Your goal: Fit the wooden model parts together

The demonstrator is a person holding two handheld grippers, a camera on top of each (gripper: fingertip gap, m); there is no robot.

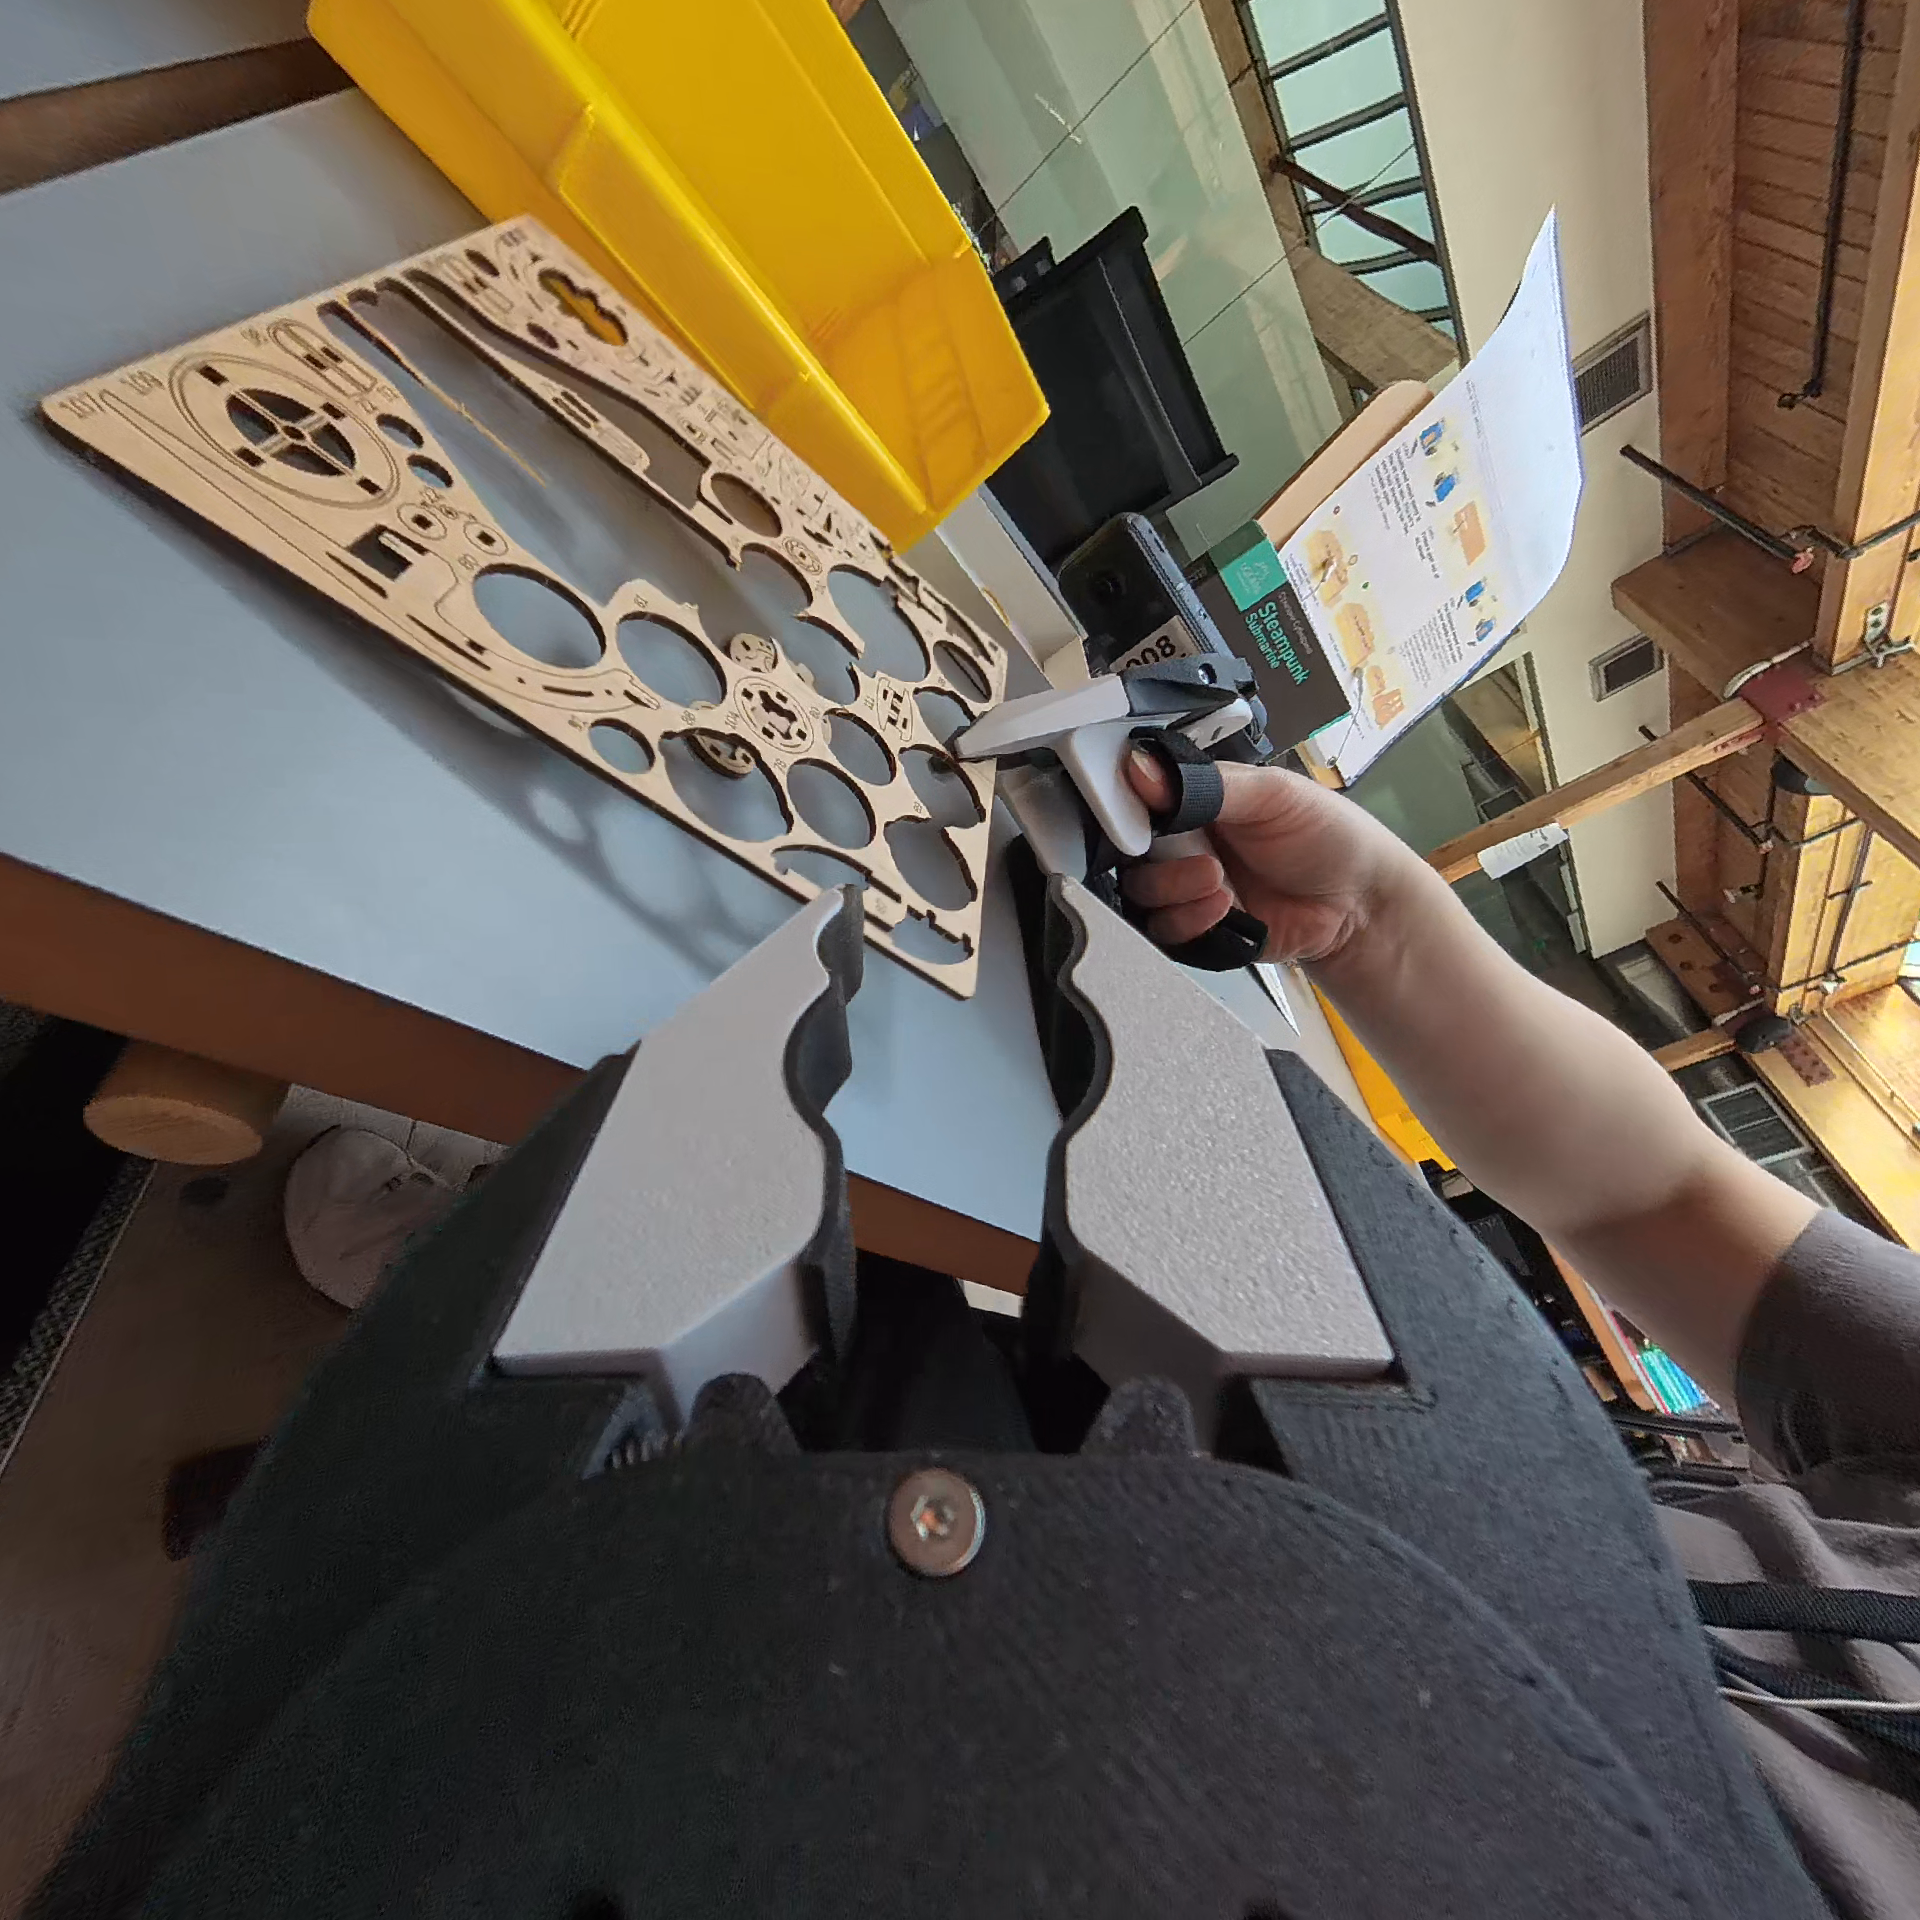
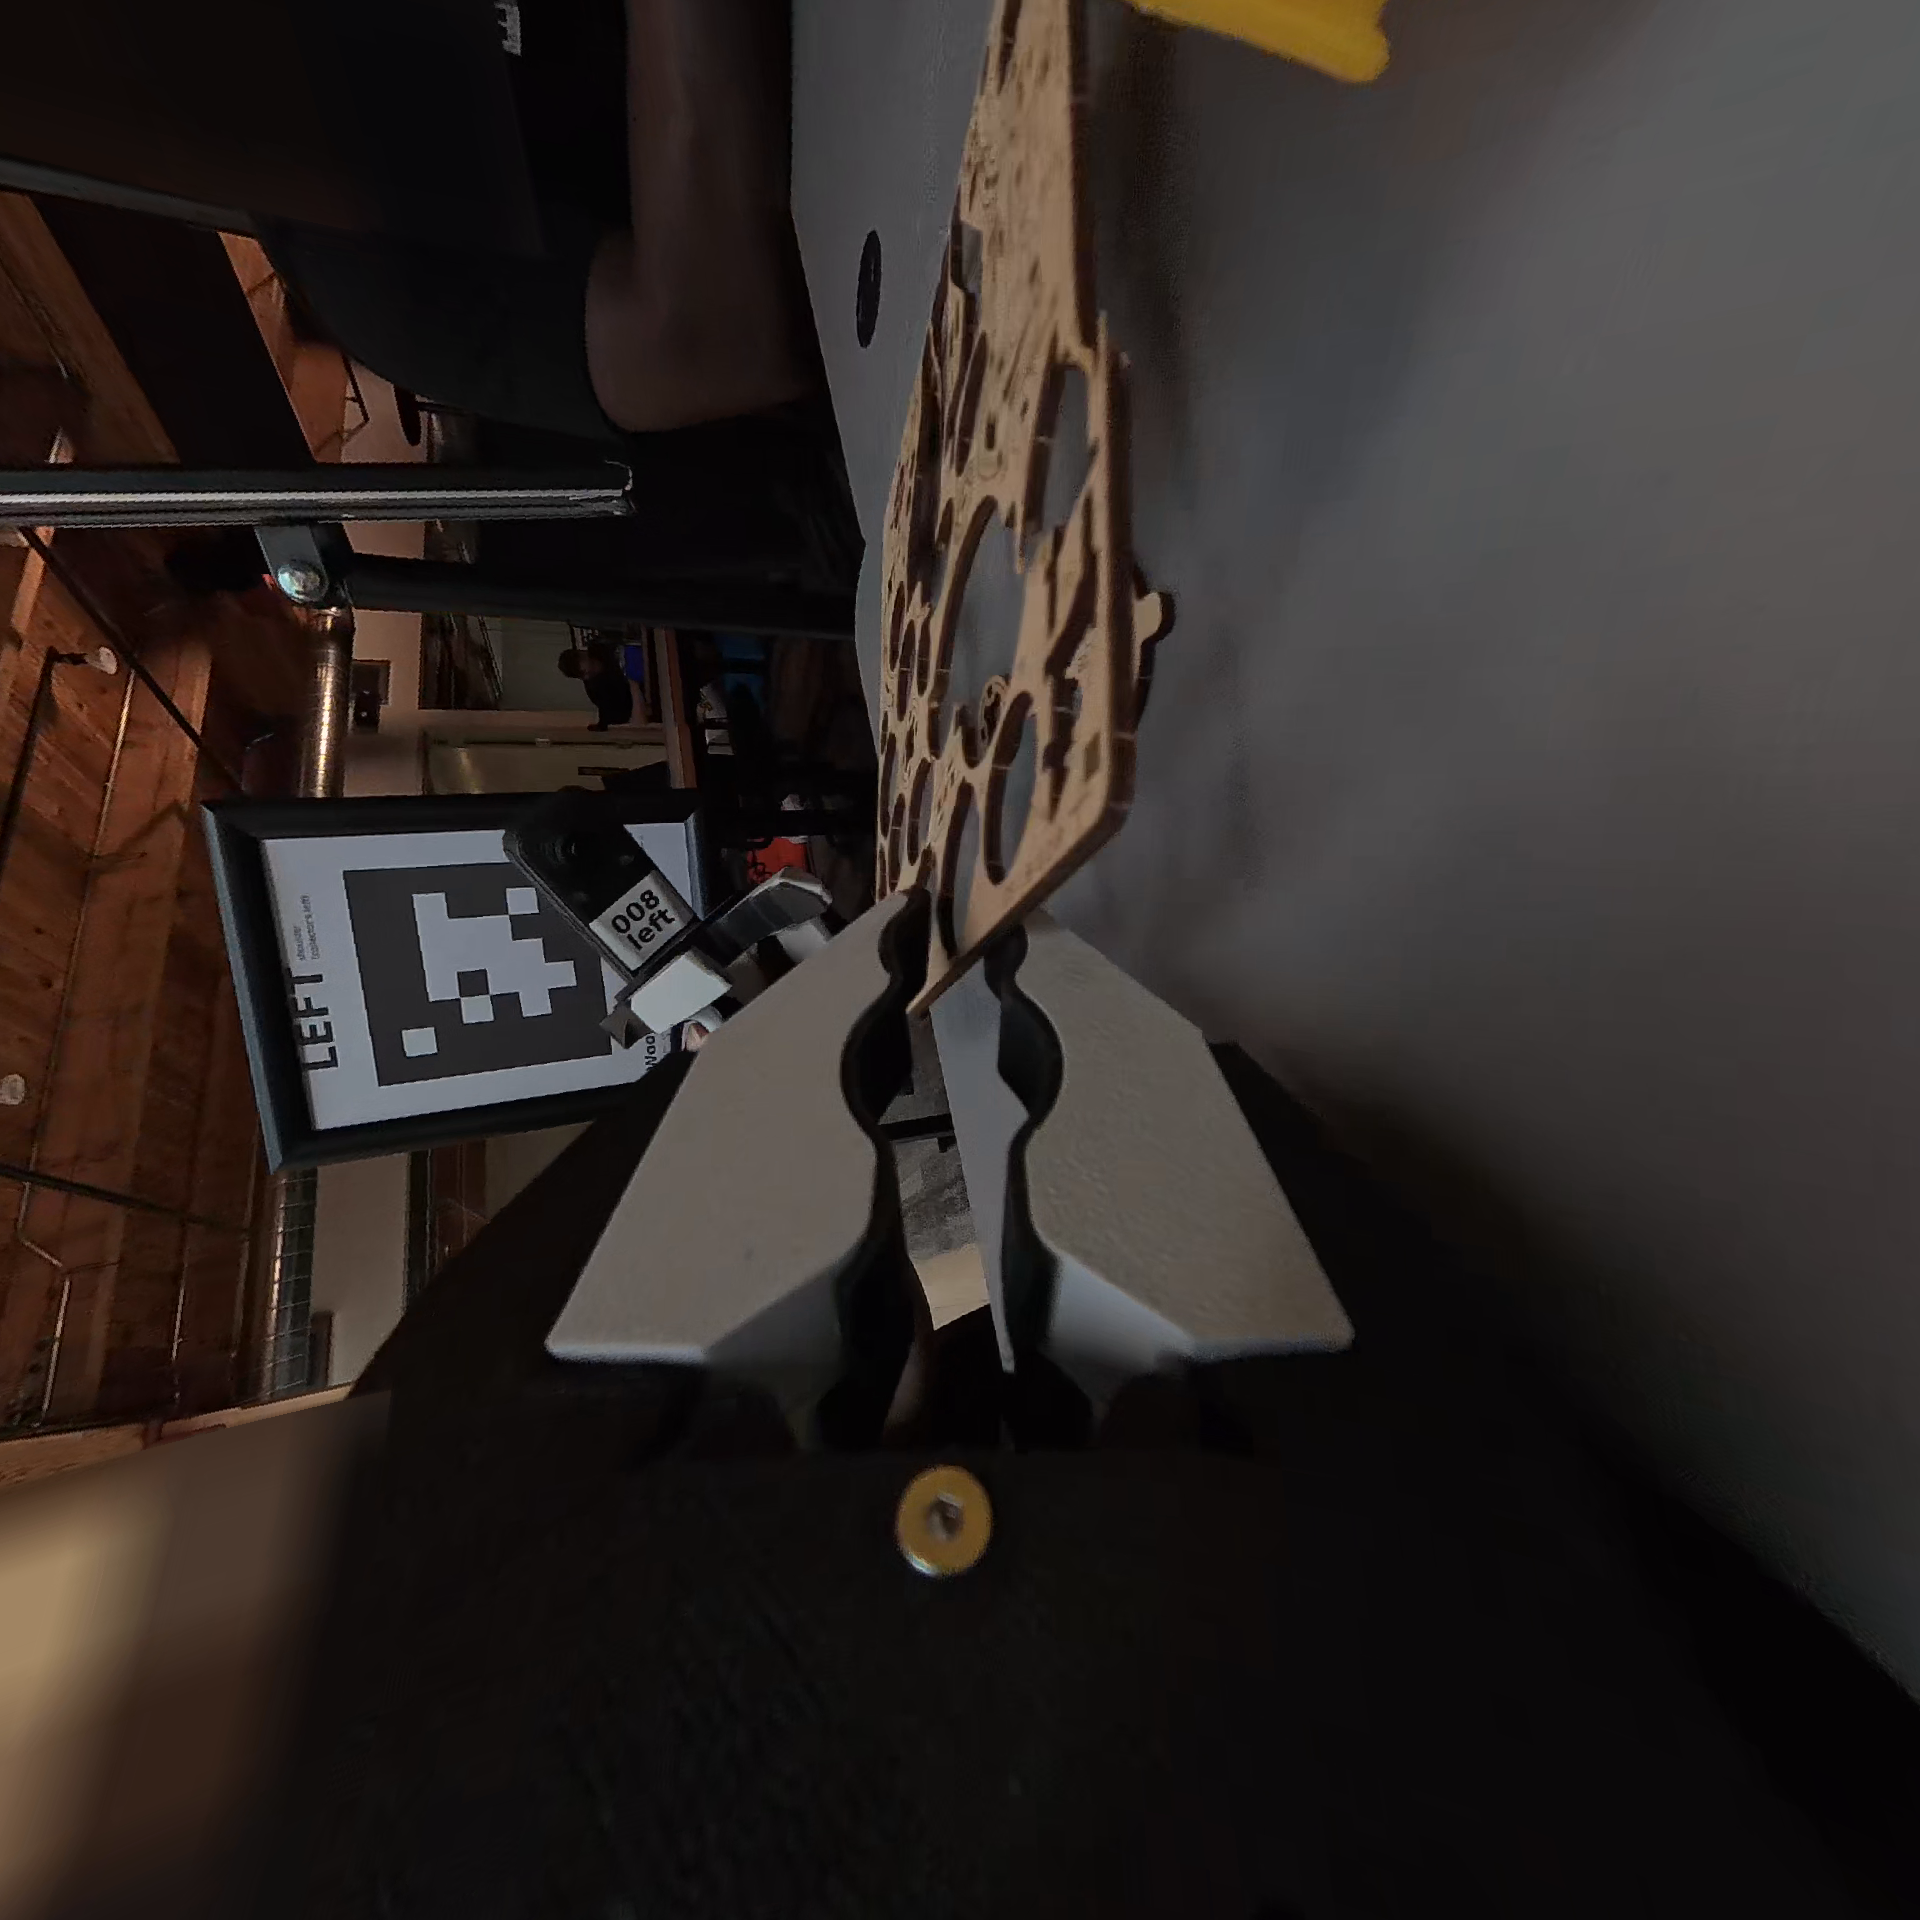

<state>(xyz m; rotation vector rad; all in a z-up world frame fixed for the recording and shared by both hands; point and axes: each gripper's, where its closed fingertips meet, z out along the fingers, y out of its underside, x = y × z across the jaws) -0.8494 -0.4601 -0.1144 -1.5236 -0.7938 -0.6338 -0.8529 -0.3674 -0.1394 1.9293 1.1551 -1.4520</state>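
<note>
A thin laser-cut wooden parts sheet (image 1: 187, 468) with several round holes punched out lies on the grey table (image 1: 208, 748). My right gripper (image 1: 961, 746), held by a hand, is shut on the sheet's near right edge and tilts that edge slightly up. In the right wrist view the sheet (image 2: 1039, 208) runs away from the gripper (image 2: 961, 925), with its corner pinched between the fingers. My left gripper (image 1: 954, 899) is open and empty, just off the table's front edge by the sheet's near corner.
A yellow bin (image 1: 727, 208) stands behind the sheet and shows at the top of the right wrist view (image 2: 1299, 31). An instruction page on a stand (image 1: 1455, 499) and a black box (image 1: 1101, 395) are at the back right. A framed marker card (image 2: 436, 966) stands off the table's left. Across from one pair of fingers to the other is roughly 10 cm.
</note>
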